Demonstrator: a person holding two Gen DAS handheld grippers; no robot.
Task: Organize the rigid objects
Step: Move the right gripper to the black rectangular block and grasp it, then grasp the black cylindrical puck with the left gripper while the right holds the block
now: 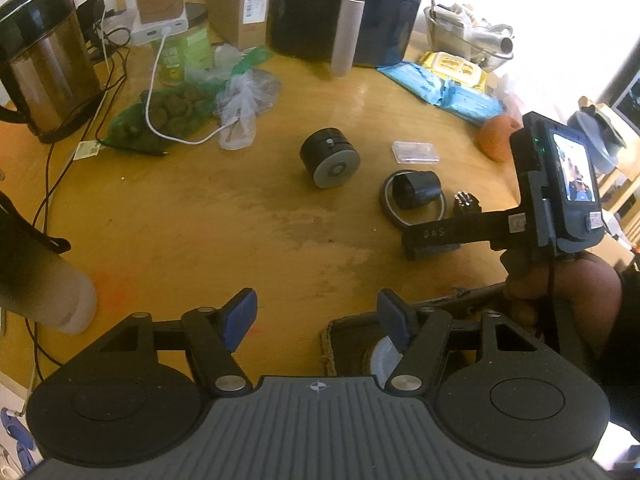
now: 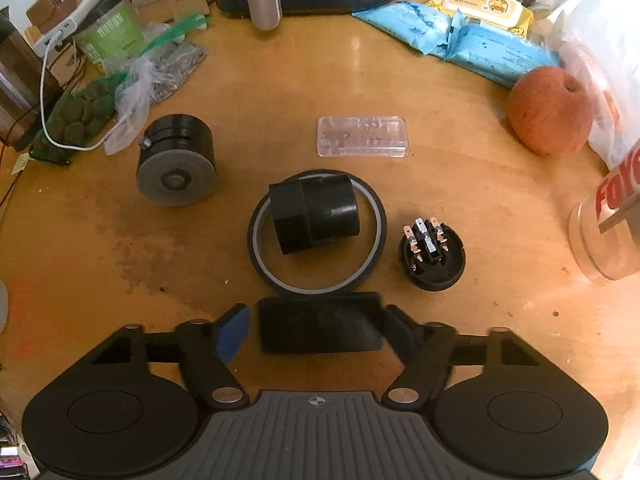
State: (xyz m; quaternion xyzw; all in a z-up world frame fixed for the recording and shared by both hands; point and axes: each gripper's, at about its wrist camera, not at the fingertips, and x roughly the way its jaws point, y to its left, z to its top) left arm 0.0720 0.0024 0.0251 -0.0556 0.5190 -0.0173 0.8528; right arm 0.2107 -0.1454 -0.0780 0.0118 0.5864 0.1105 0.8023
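On the worn wooden tabletop (image 2: 360, 72) lie six small rigid things, one of each kind. One black cylinder with a grey end face (image 2: 176, 160) lies on its side to the left. One clear flat plastic case (image 2: 363, 137) sits in the middle, farther back. One black ribbed plastic cap (image 2: 314, 214) lies on its side inside one thin black-and-grey ring (image 2: 260, 216), which lies flat around it. One round black switch with metal terminals (image 2: 432, 254) stands terminals-up just right of the ring, apart from it. One flat black rectangular block (image 2: 320, 326) lies nearest, touching the ring's near edge.

The right gripper (image 2: 316, 330) points down over that block, its two fingers on either side – the right finger (image 2: 400, 332) is against the block's end, while a narrow gap shows at the blue-padded left finger (image 2: 234, 334), so the jaws are not yet clamped on it. A hand (image 1: 560, 284) holds this tool in the left wrist view.

The left gripper (image 1: 316, 320) has its jaws apart with nothing between them, hovering over the table edge beside one open brown cardboard box (image 1: 332, 344) with a pale round thing inside.

Around the back: one steel kettle (image 1: 44, 60), one dark air fryer (image 1: 344, 4), one silver tube (image 1: 347, 36), one orange-red round fruit (image 2: 550, 110), two blue packets (image 2: 472, 40) and one yellow wipes pack (image 2: 480, 4).
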